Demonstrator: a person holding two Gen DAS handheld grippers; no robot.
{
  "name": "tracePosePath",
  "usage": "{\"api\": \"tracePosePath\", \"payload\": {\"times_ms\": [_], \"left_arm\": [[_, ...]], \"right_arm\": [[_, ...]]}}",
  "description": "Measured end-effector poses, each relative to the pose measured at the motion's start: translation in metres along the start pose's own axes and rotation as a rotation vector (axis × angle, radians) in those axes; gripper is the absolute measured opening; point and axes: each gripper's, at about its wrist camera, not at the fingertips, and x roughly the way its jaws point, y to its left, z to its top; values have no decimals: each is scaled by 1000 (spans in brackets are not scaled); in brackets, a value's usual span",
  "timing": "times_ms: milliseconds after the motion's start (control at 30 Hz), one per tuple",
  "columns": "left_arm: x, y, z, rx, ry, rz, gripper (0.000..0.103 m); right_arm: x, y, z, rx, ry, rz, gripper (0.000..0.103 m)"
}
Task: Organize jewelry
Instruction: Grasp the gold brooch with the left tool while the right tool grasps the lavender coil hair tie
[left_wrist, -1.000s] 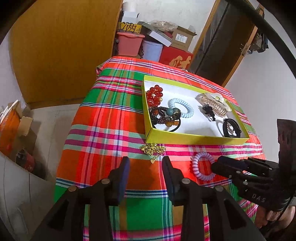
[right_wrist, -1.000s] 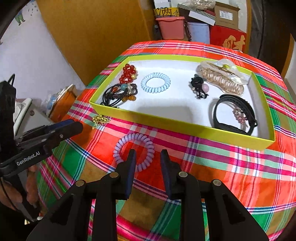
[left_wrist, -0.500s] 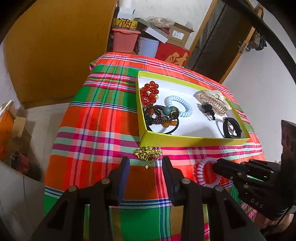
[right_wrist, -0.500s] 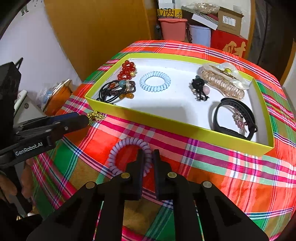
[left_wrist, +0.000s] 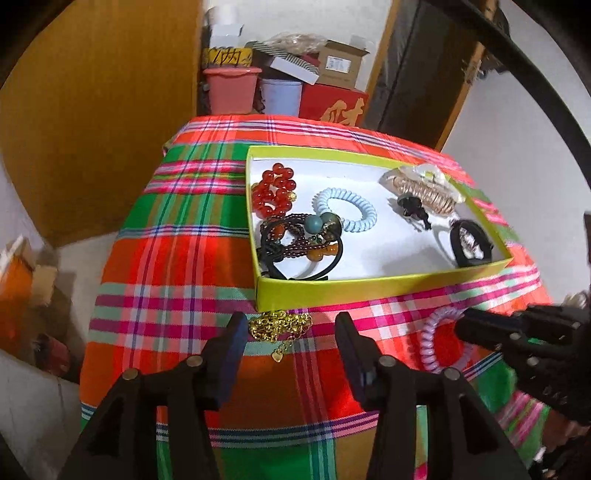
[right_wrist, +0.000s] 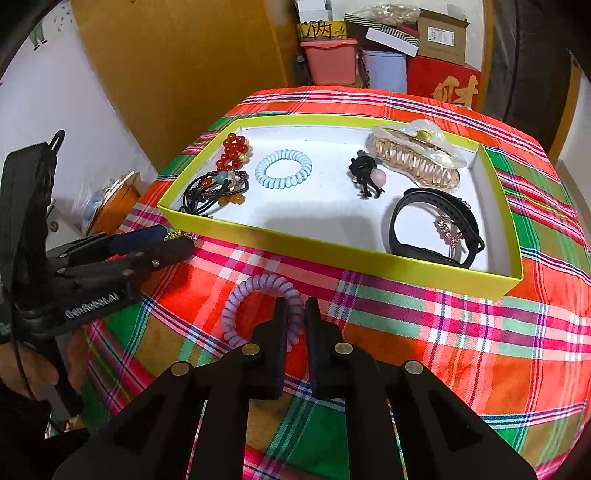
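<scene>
A yellow-rimmed white box (left_wrist: 369, 286) (right_wrist: 332, 247) on the plaid tablecloth holds red beads (left_wrist: 273, 192), a dark bead bracelet (left_wrist: 299, 236), a light blue coil tie (left_wrist: 347, 212), a black clip (left_wrist: 413, 206), a pearly claw clip (right_wrist: 413, 155) and a black band (right_wrist: 436, 225). A gold chain (left_wrist: 280, 325) lies in front of the box, between the fingers of my open left gripper (left_wrist: 291, 332). My right gripper (right_wrist: 295, 314) is shut on the near side of a lilac coil tie (right_wrist: 243, 295), also seen in the left wrist view (left_wrist: 432, 332).
The round table's plaid cloth (right_wrist: 443, 350) drops off at the near edges. Behind the table stand a pink tub (left_wrist: 231, 88), a pale bucket (left_wrist: 280, 96), a red box (left_wrist: 332, 107) and cardboard boxes. An orange wall (left_wrist: 92, 110) is at the left.
My left gripper has moved forward until the gold chain lies between its fingers. My right gripper has closed on the lilac coil tie.
</scene>
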Motion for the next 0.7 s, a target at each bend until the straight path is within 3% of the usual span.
{"api": "tracePosePath", "payload": {"times_ms": [67,200,300,700], "left_arm": [[1,-6,-1,34,-5,39,47],[1,-5,-3,41,-16,76,20],[-1,-1,-3,35,-16,72,13],[-30,-1,-17,-5,-36,-22,10]], "right_arm": [[-2,-1,0,2,-4,1,9],[-7,-3,0,8,-14,-1,9],[-10,-6,-1,13,-19,-4,9],[-28,-9,-3,25,-52,-11,9]]}}
